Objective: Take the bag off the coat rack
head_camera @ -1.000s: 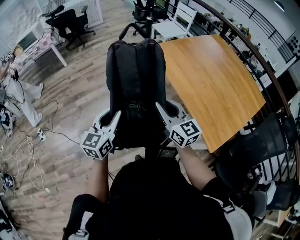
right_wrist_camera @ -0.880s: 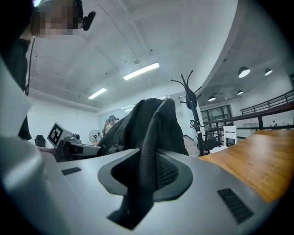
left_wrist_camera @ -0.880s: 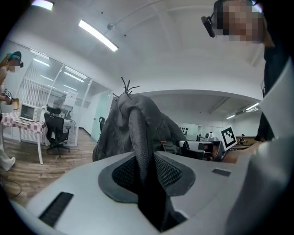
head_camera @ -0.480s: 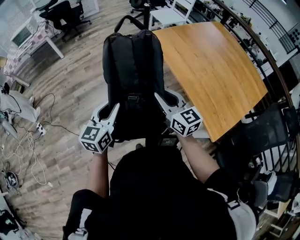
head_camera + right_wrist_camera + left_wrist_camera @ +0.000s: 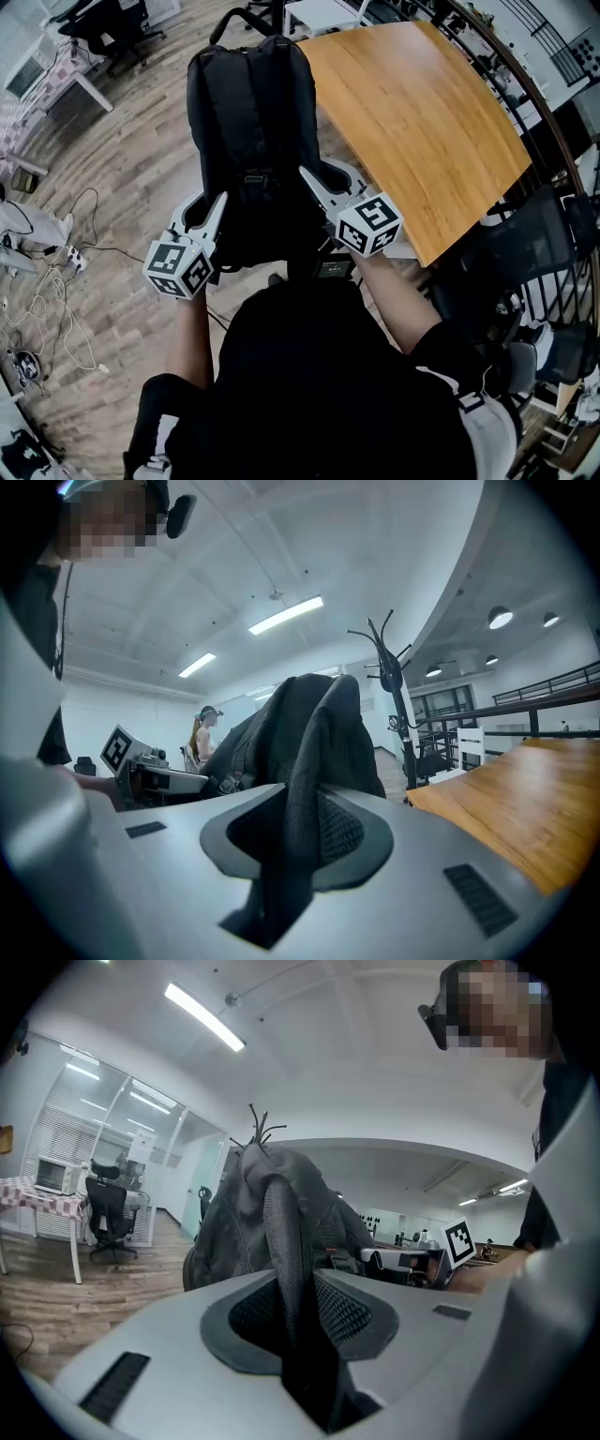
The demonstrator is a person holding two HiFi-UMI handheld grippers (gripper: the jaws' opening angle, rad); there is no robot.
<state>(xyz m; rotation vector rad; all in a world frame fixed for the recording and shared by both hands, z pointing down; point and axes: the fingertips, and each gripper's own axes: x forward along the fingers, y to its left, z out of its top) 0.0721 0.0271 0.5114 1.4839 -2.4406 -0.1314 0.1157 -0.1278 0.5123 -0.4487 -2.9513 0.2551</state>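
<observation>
- Black bag [image 5: 248,122]: held betw. both grippers, long axis running away from fingers toward rack; beside wood surface [image 5: 422,122].
- L gripper [image 5: 208,208]: fingers clamped on strap [image 5: 286,1241].
- R gripper [image 5: 323,183]: fingers clamped on other strap [image 5: 305,761].
- Coat rack [image 5: 392,682]: behind bag; bag prob. clear of hooks.

The left gripper [image 5: 208,206] and right gripper [image 5: 322,178] have pale grey shells; dark mesh pads [image 5: 352,1309] inside the fingers [image 5: 217,212]; black-and-white marker cubes [image 5: 178,269] behind them; black top [image 5: 300,375] worn.
</observation>
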